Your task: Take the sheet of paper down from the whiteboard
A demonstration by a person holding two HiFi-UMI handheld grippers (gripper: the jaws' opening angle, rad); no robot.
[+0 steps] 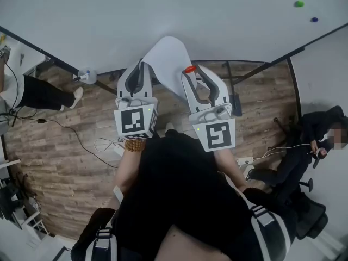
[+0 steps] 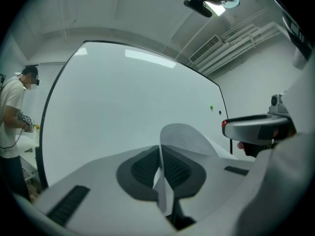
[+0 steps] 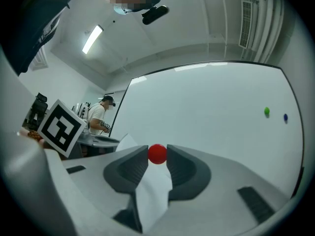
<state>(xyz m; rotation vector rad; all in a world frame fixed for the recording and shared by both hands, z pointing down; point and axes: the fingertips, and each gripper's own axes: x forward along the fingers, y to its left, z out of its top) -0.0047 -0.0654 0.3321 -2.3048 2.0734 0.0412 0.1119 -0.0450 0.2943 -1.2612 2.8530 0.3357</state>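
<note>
Whiteboard [image 1: 163,12] fills the top of the head view, set over a wood floor [image 1: 60,145]. That view alone shows a seated person [image 1: 318,145] at the far right and someone's leg [image 1: 46,94] at the left. The two gripper views show a standing person in a white shirt [image 2: 11,124] beside the board's left edge instead.

Sheet of paper [image 1: 169,56] is bowed outward from the board, between the two tools. Whether its top edge touches the board cannot be told.

Left gripper [image 1: 140,69]: jaws closed tight on the paper's edge. This is clear only in the left gripper view, where the sheet [image 2: 184,141] runs straight up out of the pinched pads. That view also catches the right gripper [image 2: 256,127] from the side.

Right gripper [image 1: 194,74]: jaws fairly wide, clamped on a red magnet [image 1: 190,69]. In the right gripper view the magnet [image 3: 157,153] sits at the pad tips, touching both. The paper [image 3: 152,193] lies in the gap below it, which the head view does not show. The left tool's marker cube [image 3: 60,127] is at that view's left.

Green magnet [image 1: 299,4] and blue magnet [image 1: 314,20] are on the board at upper right, near each other and well apart from the paper.
</note>
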